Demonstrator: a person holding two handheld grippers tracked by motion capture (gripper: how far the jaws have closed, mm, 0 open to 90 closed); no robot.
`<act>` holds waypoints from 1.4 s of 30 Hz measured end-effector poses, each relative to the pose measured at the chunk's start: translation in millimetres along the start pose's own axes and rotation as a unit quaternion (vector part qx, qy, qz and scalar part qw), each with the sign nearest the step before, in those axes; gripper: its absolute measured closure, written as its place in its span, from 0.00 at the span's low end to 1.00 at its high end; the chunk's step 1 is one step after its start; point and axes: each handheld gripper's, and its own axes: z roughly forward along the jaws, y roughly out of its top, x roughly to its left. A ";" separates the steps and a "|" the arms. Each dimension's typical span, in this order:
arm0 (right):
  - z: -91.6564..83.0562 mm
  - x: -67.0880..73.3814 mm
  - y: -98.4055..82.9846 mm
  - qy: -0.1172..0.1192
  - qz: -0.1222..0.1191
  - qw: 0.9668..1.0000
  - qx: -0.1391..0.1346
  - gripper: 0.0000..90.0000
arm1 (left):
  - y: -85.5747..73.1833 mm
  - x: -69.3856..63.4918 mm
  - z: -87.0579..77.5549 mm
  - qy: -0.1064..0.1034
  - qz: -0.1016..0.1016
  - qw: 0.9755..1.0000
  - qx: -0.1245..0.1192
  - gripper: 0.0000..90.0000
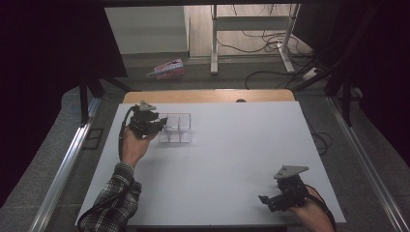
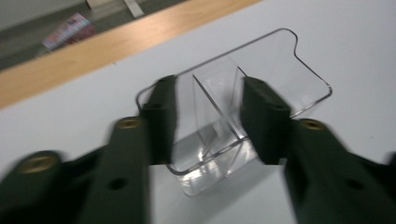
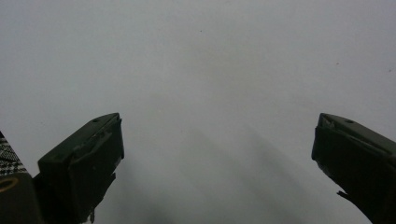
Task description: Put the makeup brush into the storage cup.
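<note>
Clear acrylic makes up the small rectangular box with a divider wall (image 2: 243,88), which stands on the white desk (image 1: 232,150) directly ahead of the left hand-held gripper (image 1: 162,124). In the left gripper view its two black jaws stand partly apart at the near end of the box: one lies along the outside of the near left wall, the other sits over the compartment on the far side of the divider, so the divider and one compartment lie between them. The pads do not appear to press on the plastic, though blur makes the contact hard to judge. In the high view the box (image 1: 176,128) sits just beyond that gripper's tips, near the desk's far left part. The right hand-held gripper (image 1: 265,199) rests well apart from the box, at the near right edge, jaws spread wide over bare desk surface.
</note>
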 end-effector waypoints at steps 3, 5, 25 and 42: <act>0.1 0.0 0.0 0.000 0.000 1.000 0.000 0.02 | 1.2 0.9 -2.9 -0.007 -0.002 1.000 -0.003 0.29; -0.1 0.1 0.1 0.000 0.000 1.000 0.000 0.02 | 1.5 0.8 -4.9 -0.009 -0.005 1.000 -0.006 0.21; -0.4 0.0 0.2 -0.001 0.002 1.000 -0.001 0.02 | -1.6 -6.6 -25.9 -0.043 -0.005 0.999 -0.009 0.00; -0.1 0.1 0.3 -0.003 0.000 1.000 0.001 0.02 | -21.6 -14.7 -50.9 -0.048 0.000 0.999 -0.013 0.00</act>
